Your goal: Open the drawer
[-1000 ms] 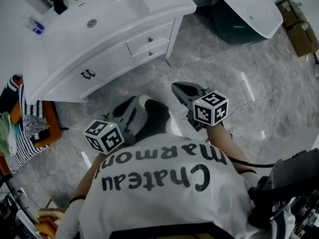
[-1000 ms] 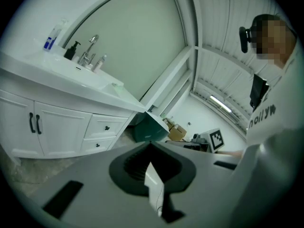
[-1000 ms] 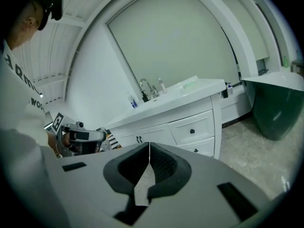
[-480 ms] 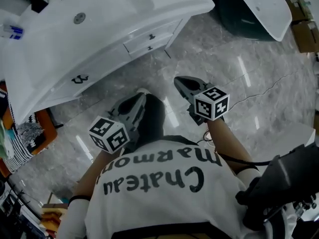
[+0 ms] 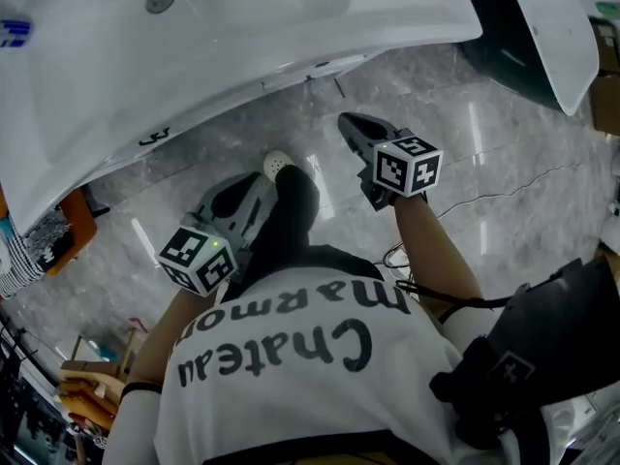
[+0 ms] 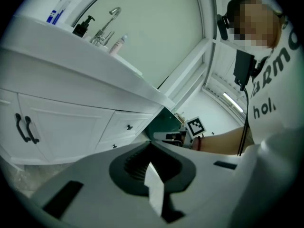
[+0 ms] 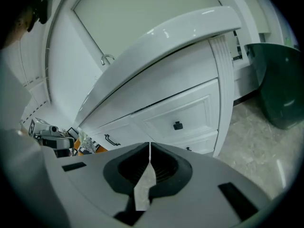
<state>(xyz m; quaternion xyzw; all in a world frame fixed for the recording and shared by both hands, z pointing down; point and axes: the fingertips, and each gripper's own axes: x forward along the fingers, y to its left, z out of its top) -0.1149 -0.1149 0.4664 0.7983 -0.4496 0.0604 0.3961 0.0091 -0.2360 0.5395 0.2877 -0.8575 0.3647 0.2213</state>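
Right grey two-jaw gripper [image 7: 149, 148] has its jaws pressed together on nothing and faces the shut white upper drawer [image 7: 183, 115] of the white vanity cabinet [image 7: 142, 99]. The drawer's small black knob [image 7: 178, 125] is well apart from the tips. Left grey gripper [image 6: 151, 148] is likewise closed and empty, nearer the person. The white countertop's edge [image 5: 387, 42] overhangs the drawers. Bare grey marble floor [image 5: 484, 192] lies between, with a dark green bin [image 7: 280, 89] far right.
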